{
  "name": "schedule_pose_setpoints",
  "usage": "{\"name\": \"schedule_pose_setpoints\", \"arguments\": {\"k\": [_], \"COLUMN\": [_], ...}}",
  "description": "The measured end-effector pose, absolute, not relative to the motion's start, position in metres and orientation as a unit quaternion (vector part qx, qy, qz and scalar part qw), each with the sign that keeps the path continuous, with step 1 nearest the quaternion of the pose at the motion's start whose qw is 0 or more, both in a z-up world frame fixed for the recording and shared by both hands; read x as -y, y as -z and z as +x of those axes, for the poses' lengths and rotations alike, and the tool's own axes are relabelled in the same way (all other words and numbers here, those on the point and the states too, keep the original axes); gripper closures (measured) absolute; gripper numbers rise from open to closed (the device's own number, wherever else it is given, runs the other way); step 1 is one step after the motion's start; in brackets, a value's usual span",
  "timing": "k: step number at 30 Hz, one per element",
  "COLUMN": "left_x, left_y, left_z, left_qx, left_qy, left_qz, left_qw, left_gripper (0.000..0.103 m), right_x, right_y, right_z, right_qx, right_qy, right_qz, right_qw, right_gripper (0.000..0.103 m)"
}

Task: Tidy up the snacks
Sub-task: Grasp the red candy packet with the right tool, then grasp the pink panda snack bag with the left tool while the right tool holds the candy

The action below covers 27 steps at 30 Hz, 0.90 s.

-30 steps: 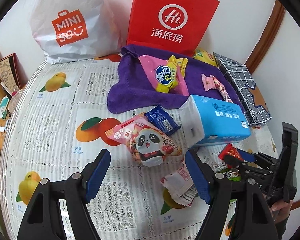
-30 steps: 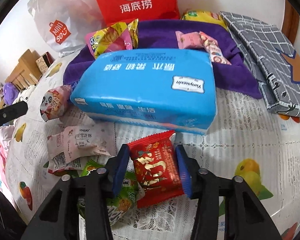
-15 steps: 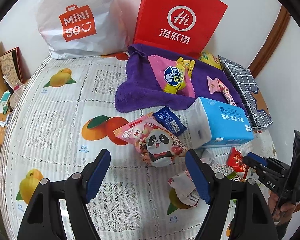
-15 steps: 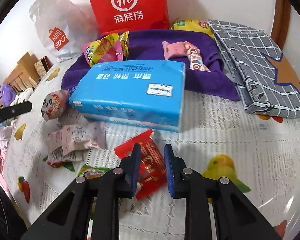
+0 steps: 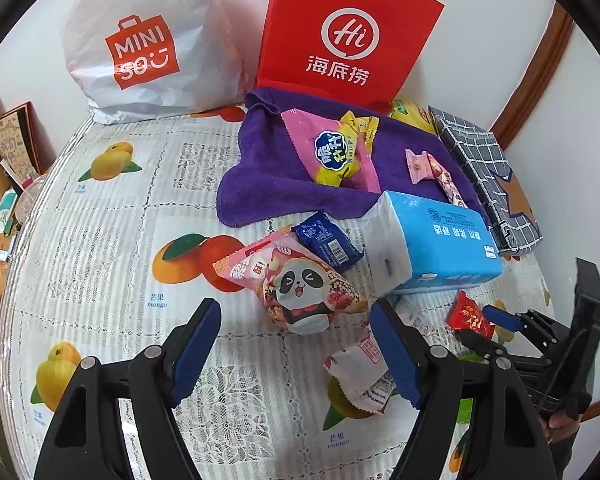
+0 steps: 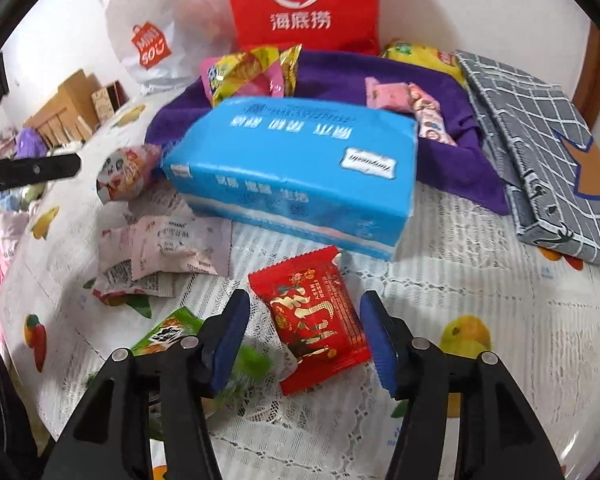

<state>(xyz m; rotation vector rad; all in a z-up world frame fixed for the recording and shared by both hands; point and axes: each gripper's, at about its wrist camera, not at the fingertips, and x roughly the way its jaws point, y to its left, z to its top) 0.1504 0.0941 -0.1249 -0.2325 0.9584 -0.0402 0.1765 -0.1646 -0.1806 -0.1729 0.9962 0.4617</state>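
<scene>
A red snack packet lies on the tablecloth between the open jaws of my right gripper; the pads do not touch it. It also shows in the left wrist view. My left gripper is open and empty, just in front of a panda snack bag. A dark blue packet, white wrappers and a green packet lie around. Several snacks, among them a pink and yellow bag, rest on a purple towel.
A blue tissue pack lies in the middle, behind the red packet. A red Hi bag and a white Miniso bag stand at the back wall. A grey checked pouch lies at the right.
My right gripper was shut on the red packet half a second ago; its jaws have opened wide and the packet lies flat on the cloth. The left gripper stayed open and barely shifted.
</scene>
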Motion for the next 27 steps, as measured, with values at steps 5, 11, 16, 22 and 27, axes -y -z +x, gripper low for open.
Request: {"name": "schedule_pose_setpoints", "arguments": {"k": [5, 11, 16, 22, 27], "left_x": [-0.097, -0.105, -0.116, -0.117, -0.108], "left_y": [0.125, 0.13, 0.136, 0.139, 0.141], "left_z": [0.148, 0.146, 0.144, 0.15, 0.171], "left_qx": [-0.458, -0.459, -0.462, -0.462, -0.469], "left_qy": [0.018, 0.012, 0.005, 0.014, 0.009], "left_qz": [-0.114, -0.123, -0.135, -0.147, -0.147], "left_qw": [0.881, 0.88, 0.876, 0.875, 0.871], "left_gripper": [0.028, 0.028, 0.028, 0.028, 0.028], "right_x": [0.163, 0.172, 0.18, 0.193, 0.201], "right_y": [0.191, 0.184, 0.168, 0.159, 0.155], "right_z": [0.182, 0.183, 0.172, 0.17, 0.17], "right_qx": [-0.475, -0.469, -0.45, -0.437, -0.43], "right_qy": [-0.206, -0.185, -0.177, -0.158, -0.151], "right_qz": [-0.092, -0.077, -0.069, -0.056, -0.05], "right_qw": [0.851, 0.86, 0.873, 0.884, 0.889], "right_gripper": [0.052, 0.064, 0.064, 0.064, 0.064]}}
